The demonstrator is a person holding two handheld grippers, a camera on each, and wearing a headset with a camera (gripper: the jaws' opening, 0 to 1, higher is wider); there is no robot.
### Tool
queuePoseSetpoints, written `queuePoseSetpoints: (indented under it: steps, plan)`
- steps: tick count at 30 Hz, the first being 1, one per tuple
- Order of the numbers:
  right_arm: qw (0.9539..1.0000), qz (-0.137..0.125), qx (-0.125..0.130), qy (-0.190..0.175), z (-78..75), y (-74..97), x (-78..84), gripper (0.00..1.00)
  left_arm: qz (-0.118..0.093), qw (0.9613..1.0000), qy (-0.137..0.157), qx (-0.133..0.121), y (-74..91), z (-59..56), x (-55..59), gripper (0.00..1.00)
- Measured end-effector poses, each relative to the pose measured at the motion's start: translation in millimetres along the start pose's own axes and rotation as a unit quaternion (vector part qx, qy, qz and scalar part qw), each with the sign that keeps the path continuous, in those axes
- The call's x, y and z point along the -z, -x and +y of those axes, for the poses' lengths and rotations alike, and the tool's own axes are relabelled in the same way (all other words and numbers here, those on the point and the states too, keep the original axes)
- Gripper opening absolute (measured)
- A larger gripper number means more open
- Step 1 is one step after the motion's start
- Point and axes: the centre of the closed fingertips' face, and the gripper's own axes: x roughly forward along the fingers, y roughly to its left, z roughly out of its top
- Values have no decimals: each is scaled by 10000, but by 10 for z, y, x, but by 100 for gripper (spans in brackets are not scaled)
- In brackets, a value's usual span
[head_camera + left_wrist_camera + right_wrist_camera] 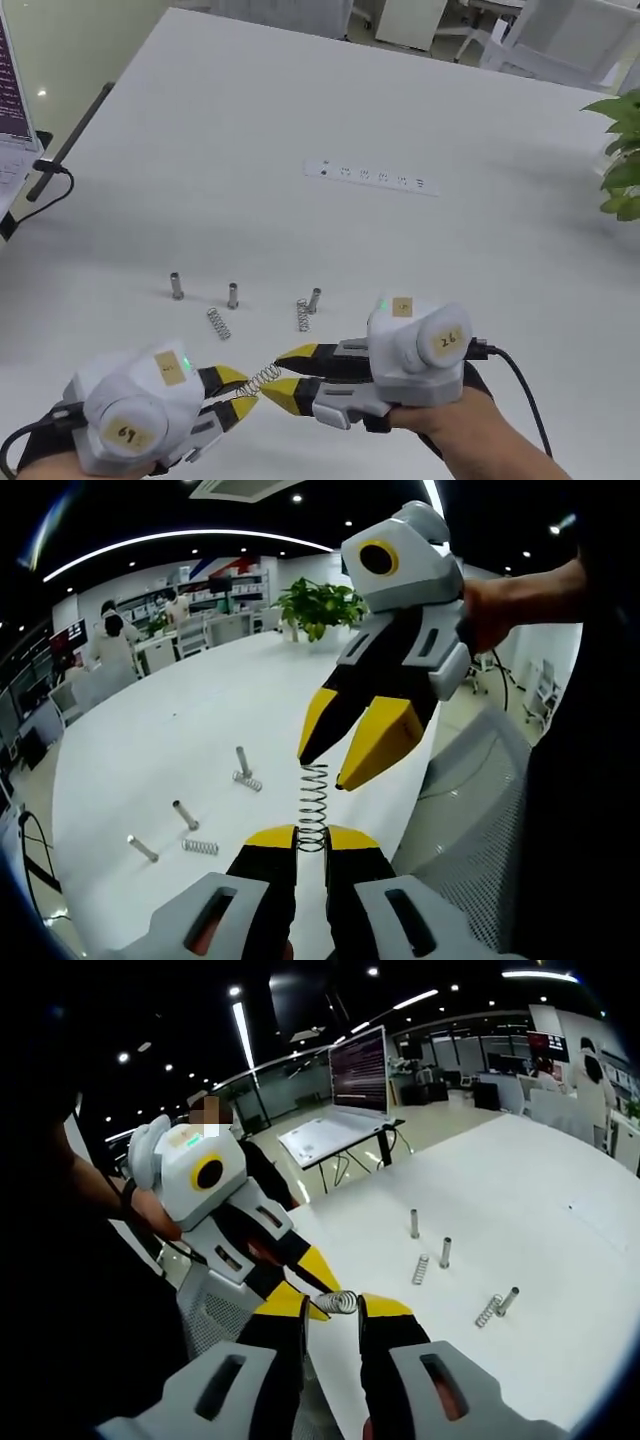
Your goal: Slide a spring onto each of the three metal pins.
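Head view, and the action is low and close to the person: the left gripper (248, 392) is clamped on one end of a spring (262, 378), held up in the air above the near edge of the white table (480, 300). The right gripper (272, 371) faces it nose to nose, jaws spread, with the spring's free end sitting between the tips and no clear pinch on it.

Left gripper view backs that up. The coil rises straight out of the clamped jaws toward the other tool's yellow tips.

The step looks like a handover or a re-grip. To do it well, the right jaws should close near the end of the coil, leaving the bore clear and the spring straight. Only then should the left let go.

Out on the table stand the outer pin (177, 286), the middle pin (233, 295) and the third pin (314, 300), all of them bare. One loose spring (218, 323) lies near the middle pin. Another spring (302, 315) lies just beside the third pin and could get knocked on the approach there. The power strip (371, 177) sits well beyond, out of the way.
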Motion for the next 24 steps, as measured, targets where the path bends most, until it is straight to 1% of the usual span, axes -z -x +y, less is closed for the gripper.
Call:
queuePoseSetpoints:
  steps: [2, 5, 7, 10, 14, 19, 24]
  plan:
    - [9999, 60, -20, 120, 8, 11, 2, 18, -15, 10000, -23, 4, -2, -4, -8, 2]
    - [9997, 158, 15, 193, -39, 32, 28, 17, -78, 10000, -29, 40, 4, -27, -45, 2]
    - [9996, 185, 9, 213, -55, 42, 36, 18, -88, 9999, -65, 60, 3, -43, -62, 2]
    - [9988, 331, -37, 361, -64, 67, 66, 18, -96, 9997, -181, 122, -4, -80, -91, 2]
    - [9976, 474, -129, 489, -69, 72, 97, 18, -119, 9993, -277, 207, -13, -121, -122, 2]
    - [9961, 616, -331, 537, -4, 59, 159, 18, -152, 9988, -379, 280, -21, -153, -167, 2]
    - [9948, 705, -430, 588, 23, 52, 191, 17, -161, 9973, -573, 429, -30, -193, -214, 2]
